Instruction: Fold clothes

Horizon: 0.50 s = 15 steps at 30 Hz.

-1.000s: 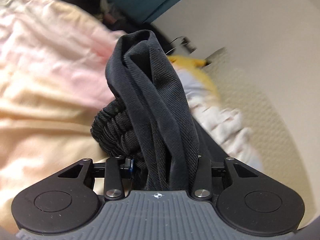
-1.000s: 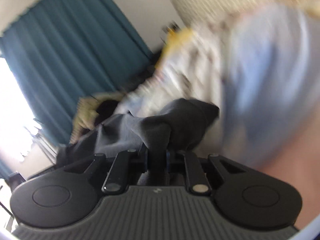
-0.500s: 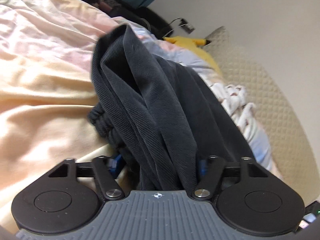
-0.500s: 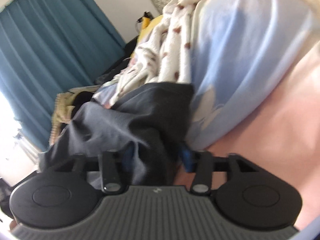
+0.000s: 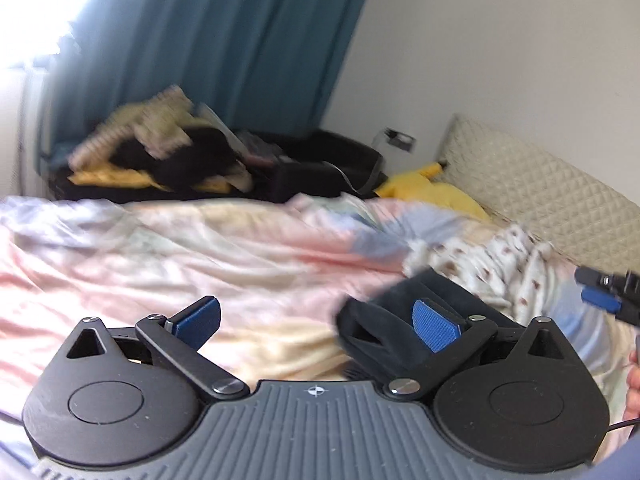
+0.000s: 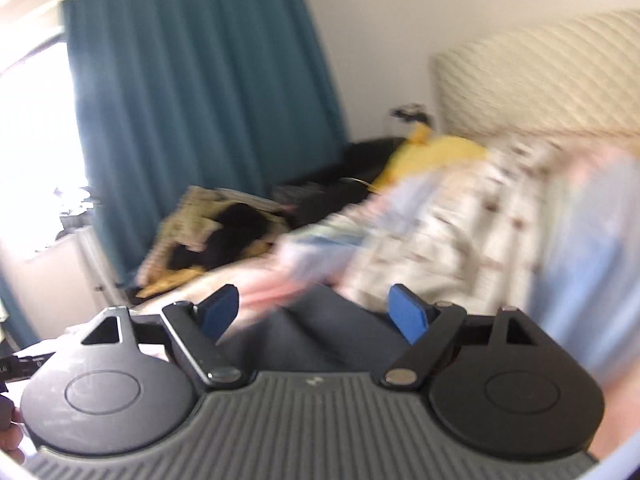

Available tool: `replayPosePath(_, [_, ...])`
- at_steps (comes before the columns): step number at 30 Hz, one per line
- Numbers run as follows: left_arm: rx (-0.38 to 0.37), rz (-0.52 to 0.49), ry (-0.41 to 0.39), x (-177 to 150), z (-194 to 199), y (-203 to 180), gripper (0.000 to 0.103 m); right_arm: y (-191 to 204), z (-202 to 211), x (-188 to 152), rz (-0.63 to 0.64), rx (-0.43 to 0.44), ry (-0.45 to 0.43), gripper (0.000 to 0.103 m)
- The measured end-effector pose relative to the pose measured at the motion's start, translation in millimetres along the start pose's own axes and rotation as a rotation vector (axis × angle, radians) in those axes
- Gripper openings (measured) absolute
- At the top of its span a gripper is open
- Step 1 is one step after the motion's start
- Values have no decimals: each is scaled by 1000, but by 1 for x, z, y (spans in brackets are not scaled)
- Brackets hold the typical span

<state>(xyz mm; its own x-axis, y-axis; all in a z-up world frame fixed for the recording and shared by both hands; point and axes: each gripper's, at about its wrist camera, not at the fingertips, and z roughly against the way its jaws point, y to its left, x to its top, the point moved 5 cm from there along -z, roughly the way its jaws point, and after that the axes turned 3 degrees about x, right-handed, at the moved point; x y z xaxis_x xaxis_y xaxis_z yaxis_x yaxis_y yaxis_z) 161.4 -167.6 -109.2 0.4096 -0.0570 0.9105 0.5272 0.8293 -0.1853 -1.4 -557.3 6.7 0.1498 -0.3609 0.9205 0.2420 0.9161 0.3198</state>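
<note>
The left hand-held gripper (image 5: 316, 322) has its two blue pads spread wide, and it holds nothing. The dark garment (image 5: 384, 328) lies bunched on the bed, down by this gripper's right pad (image 5: 434, 326), which sits in front of the cloth. From this view you cannot tell if the pad touches the cloth or just hangs over it. The bed has a soft blanket (image 5: 200, 248) in pink, yellow and pale blue, and it is wrinkled all over. Just past the dark garment lies a white cloth with little brown spots (image 5: 492, 256). Farther back on the bed is something yellow (image 5: 432, 192), close to the cream padded headboard (image 5: 540, 188). At the far right edge of the left view you can see part of the right hand-held gripper (image 5: 608, 296) and a bit of a person's hand (image 5: 633, 384). The right hand-held gripper (image 6: 316, 312) is spread wide too, and it holds nothing. The dark garment (image 6: 316, 332) lies low between its two pads, under them, in a blurry view. Behind the bed hangs a long blue-green curtain (image 5: 224, 48), with bright light coming in beside it. Under the curtain sits a messy pile of pale knitted, black and yellow things (image 5: 160, 152).
</note>
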Motion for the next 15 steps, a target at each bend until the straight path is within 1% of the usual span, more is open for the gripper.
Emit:
replayPosePath(2, [74,-15,-33,12,24,16,103,30,0,17,10,69,-10,84])
replayPosePath(5, [185,-36,-78,28,60,40,103,86,-8,36,45,171,-18,87])
replayPosePath(7, [258,-49,-109,38,85,55,103,122,-14,42,76,229,-20,87])
replayPosePath(9, [332,-62,-139,49,110,70,103,157,-17,42,106,277,-21,88])
replayPosePath(11, [410,-56,-146,60,151,93,103,190,-17,36,136,318,-37,88])
replayPosePath(13, [452,-40,-147,57,160,98,103,222,-16,25,160,367,-48,88])
replayPosePath(15, [485,-22,-149,53,167,101,103,246,-18,11,173,412,-35,88])
